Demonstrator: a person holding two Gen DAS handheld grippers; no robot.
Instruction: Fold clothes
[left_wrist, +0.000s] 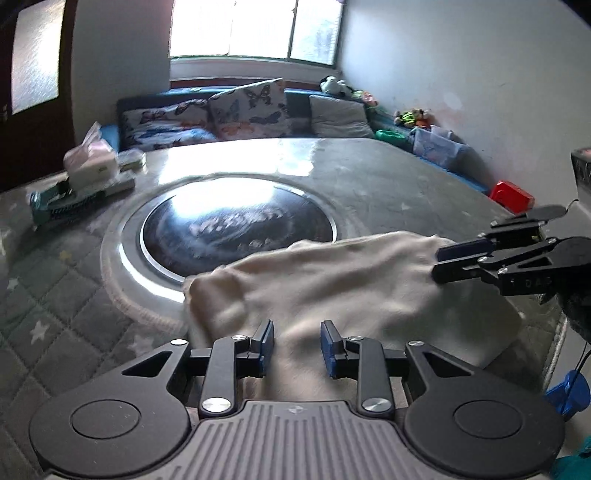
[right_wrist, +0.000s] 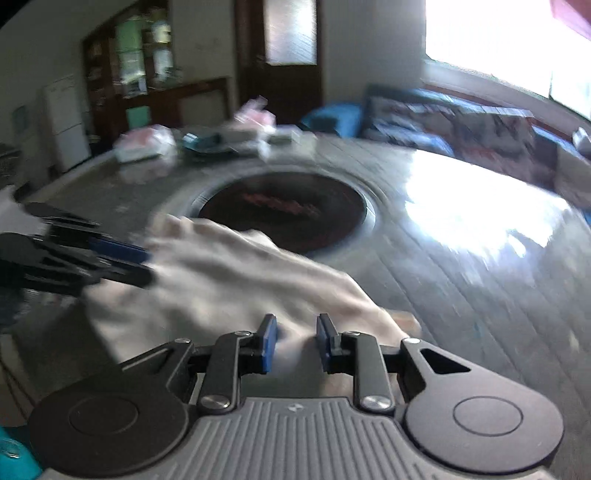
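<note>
No text could be read. The dark round inset in the bench carried pale lettering, too blurred to make out; faint marks on the right tool body were also unreadable.

Dark round inset — centre of the grey quilted table cover. Left of it: tissue box. Beyond it: 2 butterfly cushions, window. Right of it — red box.
</note>
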